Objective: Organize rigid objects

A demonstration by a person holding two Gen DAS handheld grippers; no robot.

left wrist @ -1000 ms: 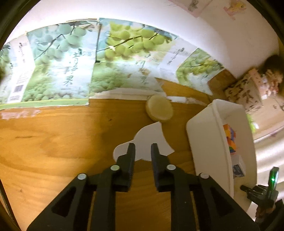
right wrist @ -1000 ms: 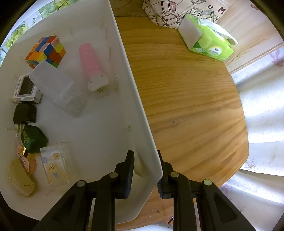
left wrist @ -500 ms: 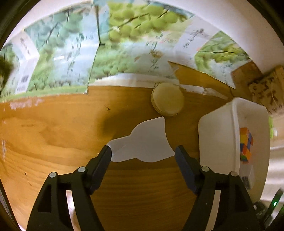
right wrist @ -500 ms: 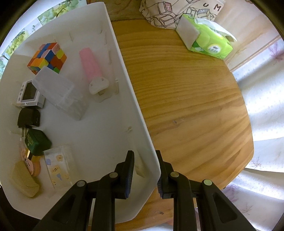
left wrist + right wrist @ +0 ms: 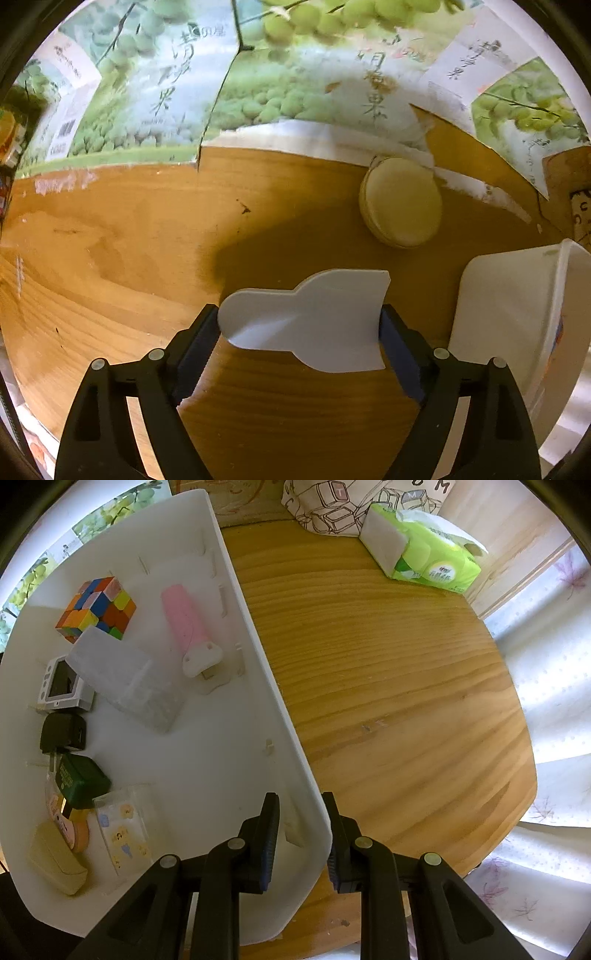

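Observation:
My left gripper (image 5: pixel 299 328) is open wide, its fingers on either side of a flat white scraper (image 5: pixel 310 317) that lies on the wooden table. A round cream case (image 5: pixel 402 203) sits beyond it. My right gripper (image 5: pixel 301 834) is shut on the wall of the white bin (image 5: pixel 280 738), one finger inside and one outside. The bin holds a colour cube (image 5: pixel 96 609), a pink tube (image 5: pixel 188 631), a clear box (image 5: pixel 125 679), black and green plugs and small packets. The bin's corner also shows in the left wrist view (image 5: pixel 517 317).
Grape-print cardboard (image 5: pixel 221 85) stands along the table's back edge. A green tissue pack (image 5: pixel 421 557) and a patterned bag (image 5: pixel 343 506) lie at the far side of the table (image 5: pixel 406 701). The table's rounded edge runs on the right by a pale curtain (image 5: pixel 554 701).
My left gripper has opened from shut and moved forward until its fingers straddle the white scraper. My right gripper has kept its hold on the bin wall, and the view has shifted slightly.

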